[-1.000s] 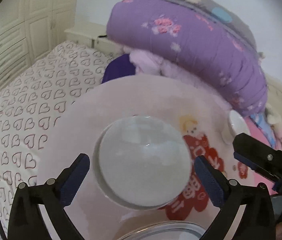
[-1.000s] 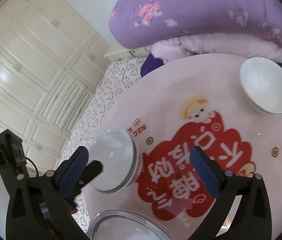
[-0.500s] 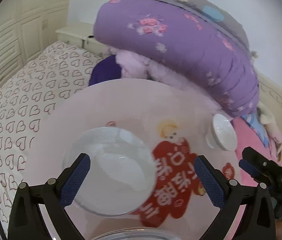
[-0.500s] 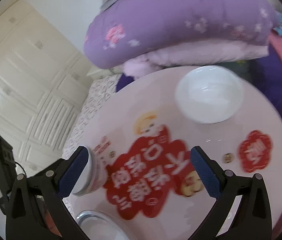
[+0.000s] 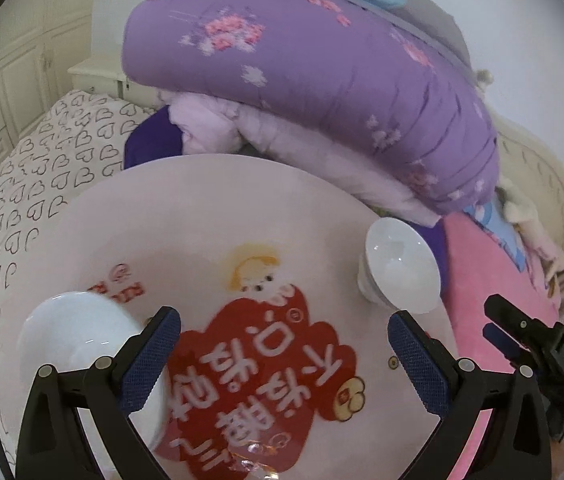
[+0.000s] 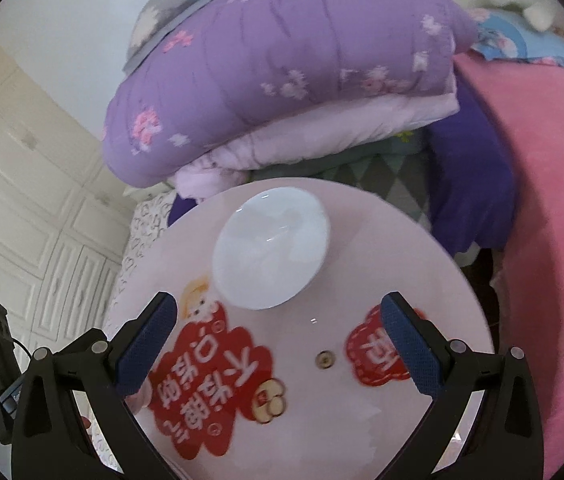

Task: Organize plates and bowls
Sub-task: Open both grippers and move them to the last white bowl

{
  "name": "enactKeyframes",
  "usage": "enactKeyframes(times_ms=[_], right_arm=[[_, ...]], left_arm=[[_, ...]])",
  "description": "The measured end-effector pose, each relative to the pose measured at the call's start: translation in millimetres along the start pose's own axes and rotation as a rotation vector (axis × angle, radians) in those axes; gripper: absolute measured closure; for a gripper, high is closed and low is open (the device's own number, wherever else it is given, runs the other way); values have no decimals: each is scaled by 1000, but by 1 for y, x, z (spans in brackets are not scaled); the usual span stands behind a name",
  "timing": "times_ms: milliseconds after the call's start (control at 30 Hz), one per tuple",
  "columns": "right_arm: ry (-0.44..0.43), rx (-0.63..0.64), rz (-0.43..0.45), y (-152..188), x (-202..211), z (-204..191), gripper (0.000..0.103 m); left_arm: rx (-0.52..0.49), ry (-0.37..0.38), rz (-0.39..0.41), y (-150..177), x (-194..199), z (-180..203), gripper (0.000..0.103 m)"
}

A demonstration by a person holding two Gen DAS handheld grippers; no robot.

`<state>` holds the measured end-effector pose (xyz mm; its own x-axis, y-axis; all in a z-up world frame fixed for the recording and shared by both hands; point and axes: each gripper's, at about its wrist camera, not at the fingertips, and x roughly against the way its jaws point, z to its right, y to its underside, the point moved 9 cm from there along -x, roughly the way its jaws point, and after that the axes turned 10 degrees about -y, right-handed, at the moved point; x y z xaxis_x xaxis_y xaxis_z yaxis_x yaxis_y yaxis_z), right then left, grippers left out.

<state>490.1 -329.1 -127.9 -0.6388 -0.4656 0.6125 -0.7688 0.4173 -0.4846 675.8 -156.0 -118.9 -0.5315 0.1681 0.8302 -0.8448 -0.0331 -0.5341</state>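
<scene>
A round pink table (image 5: 202, 216) with a red cartoon print holds two white bowls. One bowl (image 5: 78, 344) sits at the table's left, partly behind my left gripper's left finger. The other bowl (image 5: 400, 266) stands near the right edge; in the right wrist view it (image 6: 272, 248) lies ahead of my right gripper, centred between the fingers. My left gripper (image 5: 284, 350) is open and empty above the print. My right gripper (image 6: 278, 334) is open and empty, also seen at the right of the left wrist view (image 5: 522, 332).
The table (image 6: 422, 280) sits on a bed. A folded purple floral quilt (image 5: 322, 80) lies behind it, a pink blanket (image 6: 542, 200) to the right, a heart-print sheet (image 5: 22, 184) to the left. White cupboards (image 6: 10, 168) stand at the far left.
Both grippers swung right. The left bowl slid from between my left fingers to the lower left of that view. The right bowl came to the centre of the right view.
</scene>
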Motion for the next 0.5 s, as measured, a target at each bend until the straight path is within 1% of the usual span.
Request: enactKeyframes(times_ms=[167, 300, 433, 500], right_arm=[[32, -29, -5, -7, -7, 21, 0], [47, -41, -19, -11, -17, 33, 1], [54, -45, -44, -12, -31, 41, 3], [57, -45, -52, -13, -36, 43, 6]], left_arm=[[-28, 6, -25, -7, -27, 28, 1], [-29, -10, -45, -14, -53, 39, 1], [-13, -10, -90, -20, -82, 49, 3], [-13, -14, -100, -23, -93, 53, 3]])
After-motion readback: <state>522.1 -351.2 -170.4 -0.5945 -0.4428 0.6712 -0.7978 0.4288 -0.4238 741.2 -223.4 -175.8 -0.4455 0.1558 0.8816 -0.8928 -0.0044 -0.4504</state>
